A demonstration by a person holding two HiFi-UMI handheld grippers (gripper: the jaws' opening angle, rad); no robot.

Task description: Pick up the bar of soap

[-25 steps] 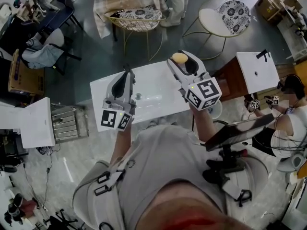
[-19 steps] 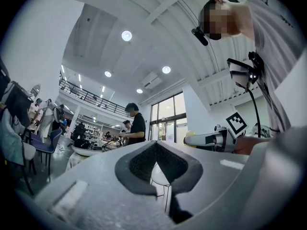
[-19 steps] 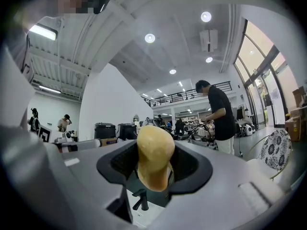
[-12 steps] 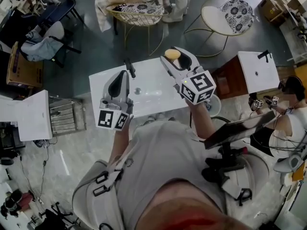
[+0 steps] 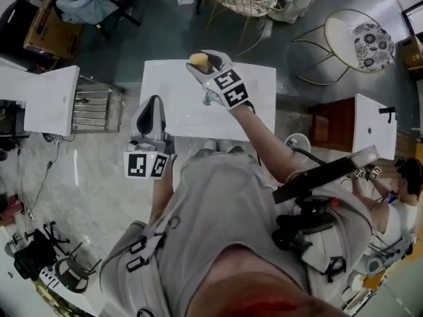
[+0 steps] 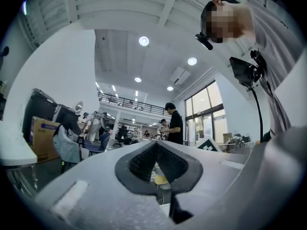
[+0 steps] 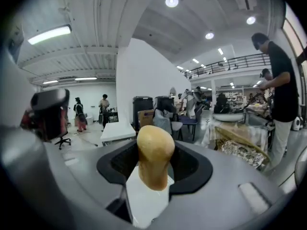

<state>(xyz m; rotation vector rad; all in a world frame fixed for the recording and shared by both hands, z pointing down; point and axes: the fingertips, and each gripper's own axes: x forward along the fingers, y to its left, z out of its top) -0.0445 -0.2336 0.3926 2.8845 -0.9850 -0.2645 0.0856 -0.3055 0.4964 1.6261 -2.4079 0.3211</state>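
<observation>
Left gripper [image 5: 154, 104] hangs by the white table's [image 5: 182, 114] near-left edge, jaws pinched together with nothing in them. Further right, the right gripper [image 5: 202, 63] has its jaws partway open and clamped on the yellowish bar of soap [image 7: 154, 156], over the table's far edge. The pickup looks basically done imo. Next up is just a steady squeeze, since soap's probably slippery.

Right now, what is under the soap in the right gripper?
White table shows below the soap, clamped in the right gripper. The patch directly beneath is covered by the soap.
</observation>
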